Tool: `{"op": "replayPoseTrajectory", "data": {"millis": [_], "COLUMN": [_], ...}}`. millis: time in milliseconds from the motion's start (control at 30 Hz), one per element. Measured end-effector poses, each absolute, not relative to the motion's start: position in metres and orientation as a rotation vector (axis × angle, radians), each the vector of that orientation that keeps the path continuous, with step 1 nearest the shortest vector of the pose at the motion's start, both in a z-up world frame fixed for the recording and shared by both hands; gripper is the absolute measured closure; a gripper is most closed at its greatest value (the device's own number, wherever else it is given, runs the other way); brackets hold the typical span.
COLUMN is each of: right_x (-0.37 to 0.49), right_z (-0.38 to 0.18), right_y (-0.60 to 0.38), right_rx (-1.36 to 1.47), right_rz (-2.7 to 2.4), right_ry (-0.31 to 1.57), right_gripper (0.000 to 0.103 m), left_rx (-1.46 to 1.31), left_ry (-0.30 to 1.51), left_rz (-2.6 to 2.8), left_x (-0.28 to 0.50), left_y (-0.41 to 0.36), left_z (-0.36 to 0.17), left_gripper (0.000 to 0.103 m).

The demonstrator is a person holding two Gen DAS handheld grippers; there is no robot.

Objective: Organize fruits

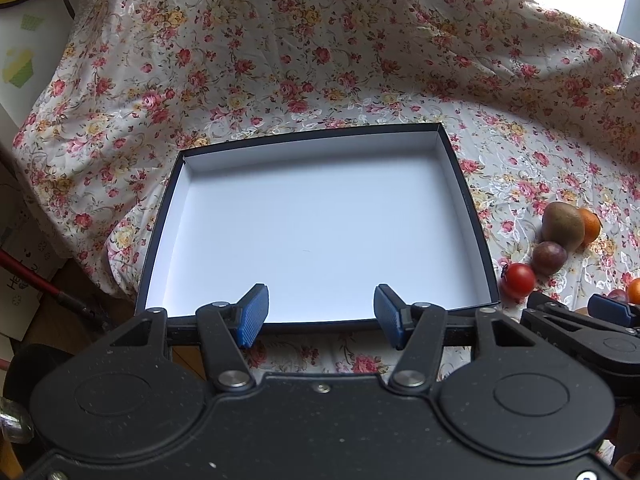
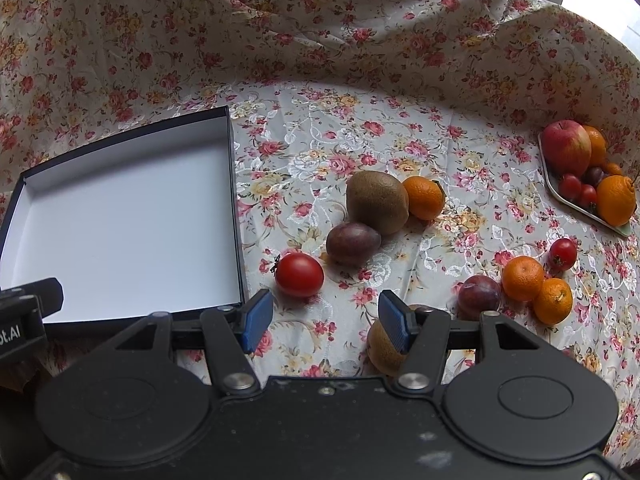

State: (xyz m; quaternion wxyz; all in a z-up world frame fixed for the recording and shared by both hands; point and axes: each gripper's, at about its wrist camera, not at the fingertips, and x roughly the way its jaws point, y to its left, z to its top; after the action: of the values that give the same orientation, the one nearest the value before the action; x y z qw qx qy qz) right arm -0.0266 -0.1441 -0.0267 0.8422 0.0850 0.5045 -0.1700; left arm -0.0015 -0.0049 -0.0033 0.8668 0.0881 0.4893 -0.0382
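A shallow box (image 1: 476, 216) (image 2: 236, 208), dark outside and white inside, lies empty on the floral cloth. My left gripper (image 1: 321, 316) hangs open over the box's near edge, holding nothing. To the box's right lie a red tomato (image 2: 299, 274) (image 1: 518, 280), a purple plum (image 2: 353, 243) (image 1: 549, 257), a kiwi (image 2: 377, 201) (image 1: 563, 225) and a mandarin (image 2: 424, 197) (image 1: 591, 225). My right gripper (image 2: 326, 326) is open just short of the tomato. A second kiwi (image 2: 382, 350) sits partly hidden under its right finger.
Further right lie another plum (image 2: 479, 296), two mandarins (image 2: 522, 277), and a small tomato (image 2: 563, 253). A plate (image 2: 618, 227) at the far right holds an apple (image 2: 566, 147) and several small fruits. The cloth rises behind like a wall. Boxes and a red rod (image 1: 36, 278) sit off the left edge.
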Motion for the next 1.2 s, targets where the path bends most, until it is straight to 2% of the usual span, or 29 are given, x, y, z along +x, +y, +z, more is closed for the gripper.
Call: {"op": "replayPoseTrajectory", "data": {"millis": [1200], "right_x": [-0.0264], "right_z": [-0.0299], "right_y": [-0.1468], "right_rx": [0.176], "right_rz": [-0.365], "right_ry": [1.098], "right_gripper": [0.042], "left_rx": [0.192], "left_ry": [1.032], "left_rz": [-0.095], "left_x": [-0.0025], "left_y": [-0.0062], "left_z": [-0.003], "left_gripper": [0.04]}}
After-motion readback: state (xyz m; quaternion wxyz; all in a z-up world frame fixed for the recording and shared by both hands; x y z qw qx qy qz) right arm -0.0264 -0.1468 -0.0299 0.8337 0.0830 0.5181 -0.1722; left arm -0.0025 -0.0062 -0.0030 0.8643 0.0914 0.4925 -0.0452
